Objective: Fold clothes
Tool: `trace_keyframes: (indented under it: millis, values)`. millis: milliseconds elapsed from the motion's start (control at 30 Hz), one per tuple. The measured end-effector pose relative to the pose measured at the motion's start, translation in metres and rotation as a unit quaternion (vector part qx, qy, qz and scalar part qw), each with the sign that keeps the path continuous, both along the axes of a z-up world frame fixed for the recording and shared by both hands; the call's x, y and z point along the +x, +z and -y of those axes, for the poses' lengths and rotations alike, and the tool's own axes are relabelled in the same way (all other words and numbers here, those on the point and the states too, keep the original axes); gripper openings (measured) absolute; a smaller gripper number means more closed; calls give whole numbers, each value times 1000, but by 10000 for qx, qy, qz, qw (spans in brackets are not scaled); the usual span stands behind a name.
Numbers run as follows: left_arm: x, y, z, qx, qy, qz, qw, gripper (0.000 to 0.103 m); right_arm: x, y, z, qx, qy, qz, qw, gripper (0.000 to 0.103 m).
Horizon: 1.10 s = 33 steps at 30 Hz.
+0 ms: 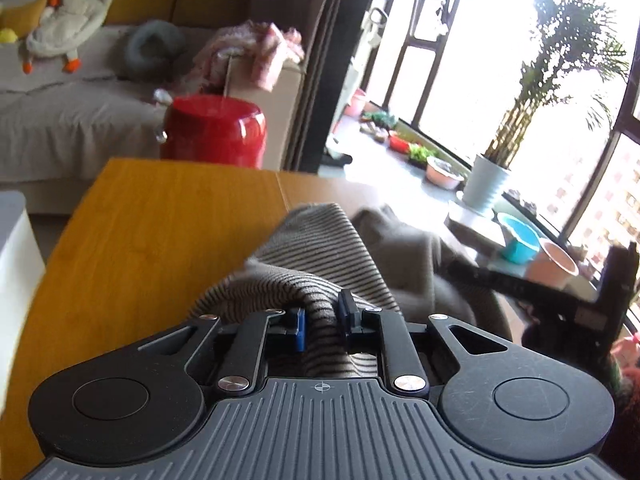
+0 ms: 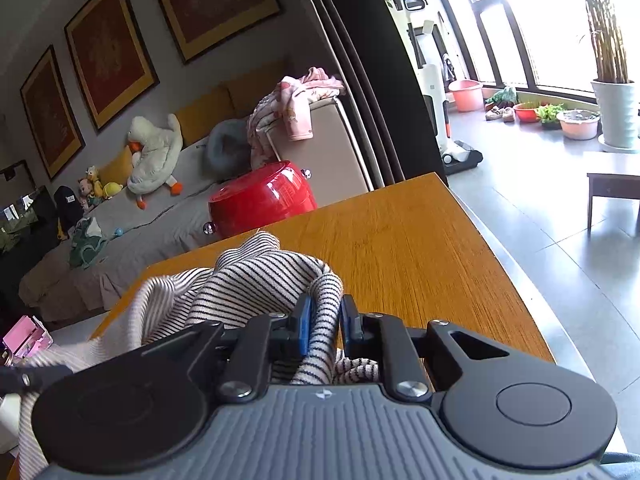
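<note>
While the striped shirt (image 1: 320, 248) is hanging bunched over the wooden table (image 1: 152, 220), the left gripper (image 1: 322, 318) and right gripper (image 2: 324, 320) are each pinching a fold; it looks soft, light, floppy, best gripped along edges.

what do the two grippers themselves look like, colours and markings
Both match. The left gripper and right gripper each have a ribbed grey body with a small crosshair mark at centre, two round black discs at the sides, black linkage arms with silver screws, and blue pads on the fingers. No cables or sleeves are visible.
</note>
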State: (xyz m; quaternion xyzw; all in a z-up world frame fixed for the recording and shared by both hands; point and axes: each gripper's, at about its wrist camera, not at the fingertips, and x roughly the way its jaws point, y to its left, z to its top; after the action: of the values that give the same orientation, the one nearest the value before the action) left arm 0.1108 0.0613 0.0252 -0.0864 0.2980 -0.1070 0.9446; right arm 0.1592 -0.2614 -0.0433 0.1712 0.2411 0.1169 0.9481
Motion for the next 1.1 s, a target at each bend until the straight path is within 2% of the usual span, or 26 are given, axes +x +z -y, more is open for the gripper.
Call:
trace_keyframes:
  millis: [67, 200, 267, 367, 400, 467, 567, 633, 700, 733, 800, 833, 867, 900, 933, 967, 1000, 1033, 1100]
  values:
    - [5, 15, -10, 93, 216, 287, 9993, 17, 0, 0, 0, -4, -5, 1, 10000, 18]
    - [23, 19, -43, 185, 689, 340, 9969, 16, 1, 0, 1, 11, 3, -40, 10000, 18]
    - [32, 12, -61, 76, 821, 233, 9963, 15, 5, 1, 0, -77, 104, -133, 9998, 18]
    - [47, -5, -86, -177, 938, -42, 9954, 15, 13, 2, -1, -231, 262, -264, 9990, 8]
    - [52, -11, -93, -257, 959, -148, 9949, 15, 17, 6, -5, -426, 353, -245, 9982, 7]
    - [56, -22, -104, -377, 926, -249, 9947, 16, 24, 18, -11, -790, 481, -121, 9956, 6]
    - [55, -28, -121, -848, 801, -280, 9928, 17, 34, 50, -21, -1305, 548, 385, 9892, 6]
    - [53, -29, -126, -1026, 707, -300, 9918, 21, 40, 66, -32, -1848, 479, 813, 9782, 1]
    - [51, -31, -125, -1003, 616, -320, 9925, 33, 52, 72, -40, -2228, 489, 978, 9687, 1]
    - [50, -31, -125, -980, 578, -332, 9930, 37, 62, 73, -43, -2314, 503, 861, 9677, 1]
    - [46, -32, -122, -945, 470, -368, 9937, 51, 77, 71, -43, -2273, 523, 516, 9711, 2]
    - [43, -30, -121, -937, 408, -370, 9941, 54, 83, 70, -44, -2231, 549, 350, 9726, 2]
    - [40, -29, -120, -923, 328, -360, 9945, 63, 84, 70, -44, -2059, 683, 222, 9759, 3]
    - [37, -27, -119, -913, 251, -351, 9949, 74, 85, 70, -45, -1885, 817, 94, 9786, 7]
    - [34, -26, -119, -914, 186, -343, 9950, 79, 86, 70, -45, -1710, 950, -35, 9807, 10]
    - [31, -25, -118, -918, 122, -341, 9951, 82, 87, 69, -46, -1547, 1075, -160, 9820, 22]
    - [28, -24, -118, -942, 65, -371, 9948, 82, 85, 68, -48, -1480, 1135, -264, 9821, 38]
    - [24, -25, -117, -1021, -3, -401, 9940, 82, 81, 66, -47, -1472, 1119, -344, 9822, 44]
    - [16, -25, -116, -1181, -139, -459, 9918, 82, 71, 62, -44, -1490, 1045, -436, 9823, 49]
